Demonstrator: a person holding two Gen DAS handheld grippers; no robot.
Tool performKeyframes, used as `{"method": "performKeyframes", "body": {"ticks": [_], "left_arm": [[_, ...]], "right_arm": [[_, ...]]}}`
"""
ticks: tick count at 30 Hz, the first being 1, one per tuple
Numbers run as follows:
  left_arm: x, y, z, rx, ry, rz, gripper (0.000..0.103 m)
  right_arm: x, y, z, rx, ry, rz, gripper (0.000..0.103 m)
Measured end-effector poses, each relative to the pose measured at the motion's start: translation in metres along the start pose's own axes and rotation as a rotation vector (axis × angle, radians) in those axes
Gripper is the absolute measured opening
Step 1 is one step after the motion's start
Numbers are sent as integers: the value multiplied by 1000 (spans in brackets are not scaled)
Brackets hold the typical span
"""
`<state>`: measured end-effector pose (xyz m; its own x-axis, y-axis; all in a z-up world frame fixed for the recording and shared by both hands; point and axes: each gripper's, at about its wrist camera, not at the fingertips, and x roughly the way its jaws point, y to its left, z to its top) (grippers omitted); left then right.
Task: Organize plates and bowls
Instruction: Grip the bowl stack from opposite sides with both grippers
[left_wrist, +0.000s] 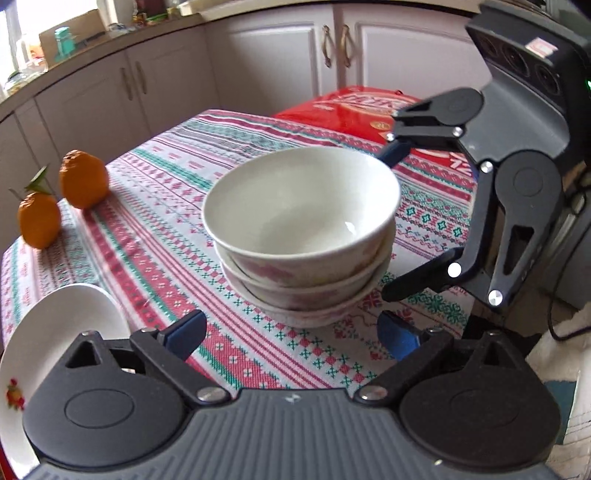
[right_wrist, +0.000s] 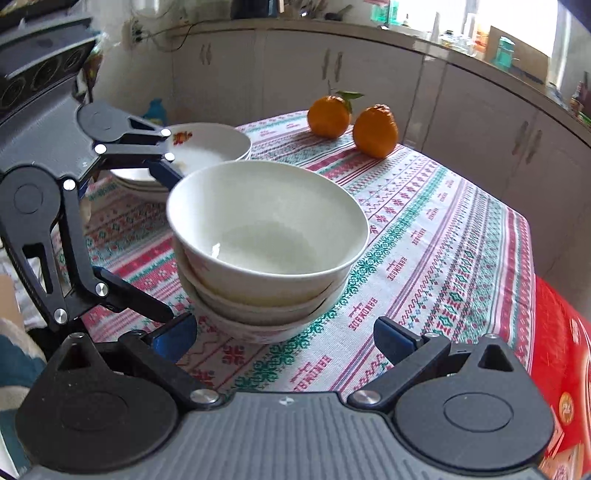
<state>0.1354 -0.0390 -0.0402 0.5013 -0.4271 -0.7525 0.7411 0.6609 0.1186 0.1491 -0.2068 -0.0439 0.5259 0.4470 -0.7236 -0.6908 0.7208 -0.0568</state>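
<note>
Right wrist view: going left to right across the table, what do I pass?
Left gripper → stack of plates → stack of bowls → leafy orange → second orange → red box at the table's right edge.

Your left gripper (left_wrist: 293, 334), a black linkage frame with blue pads on a ribbed grey body, tilts downward with its jaws spread wide and nothing pressed between its fingertips (left_wrist: 186, 332). Your right gripper (right_wrist: 284, 338), of the same black, blue-padded build, tilts down likewise, its jaws also wide apart and gripping nothing.
</note>
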Motion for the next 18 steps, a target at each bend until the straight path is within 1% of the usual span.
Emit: {"method": "performKeyframes", "body": {"ticks": [6, 9, 10, 11, 12, 18], "left_arm": [[9, 6, 5, 77, 20, -72, 95], [11, 7, 8, 120, 25, -95, 94], [12, 9, 10, 125, 24, -108, 93], [13, 10, 11, 126, 25, -124, 87], [14, 11, 12, 132, 29, -136, 85], [19, 16, 12, 159, 38, -188, 83]], "right_arm": [[10, -10, 8, -94, 27, 82, 103], [15, -14, 13, -144, 45, 124, 102], [18, -14, 14, -162, 51, 132, 102], [20, -15, 16, -176, 58, 143, 102], [21, -16, 17, -187, 64, 160, 102], [28, -19, 22, -219, 87, 230, 97]]}}
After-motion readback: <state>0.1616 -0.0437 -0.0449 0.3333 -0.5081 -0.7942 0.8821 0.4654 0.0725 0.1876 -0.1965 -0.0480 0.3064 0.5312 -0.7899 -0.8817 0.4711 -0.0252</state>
